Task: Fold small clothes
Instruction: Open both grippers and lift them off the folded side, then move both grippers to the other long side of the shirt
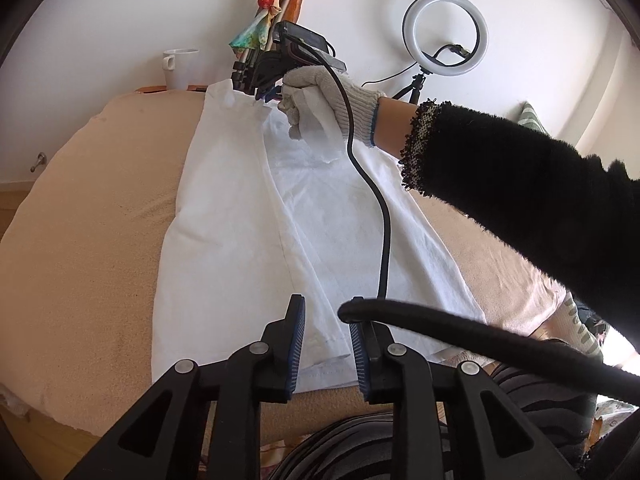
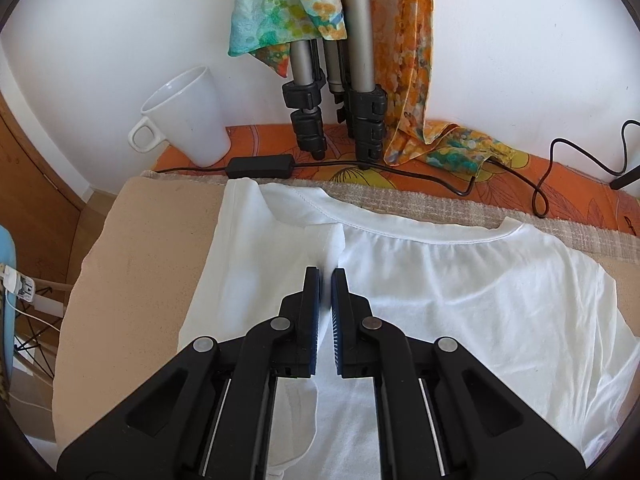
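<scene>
Starting on the left of the left wrist view, there's a white mug (image 1: 181,68) at the back by the wall, and the tan pad (image 1: 88,216) covering the table. The white shirt (image 1: 224,216) lies flat on that pad, its left side folded over onto the middle so there's a long fold edge running away from the camera. The left gripper (image 1: 326,346) sits at the near hem with its jaws a bit apart; the hem is between the pads but they aren't pinching it. Further back, the right gripper (image 1: 264,94) is at the collar end, held by a gloved hand (image 1: 320,100) coming out of a black fuzzy sleeve (image 1: 520,200). A black cable (image 1: 376,208) hangs from it across the shirt. Ring light (image 1: 445,32) is on the far right by the wall.

In the right wrist view the mug is left again, then tripod legs (image 2: 340,112) with a colourful scarf (image 2: 404,60) draped on them. The right gripper's jaws are closed on a bit of the folded shirt layer just below the collar (image 2: 400,232), fabric squeezed between the pads
</scene>
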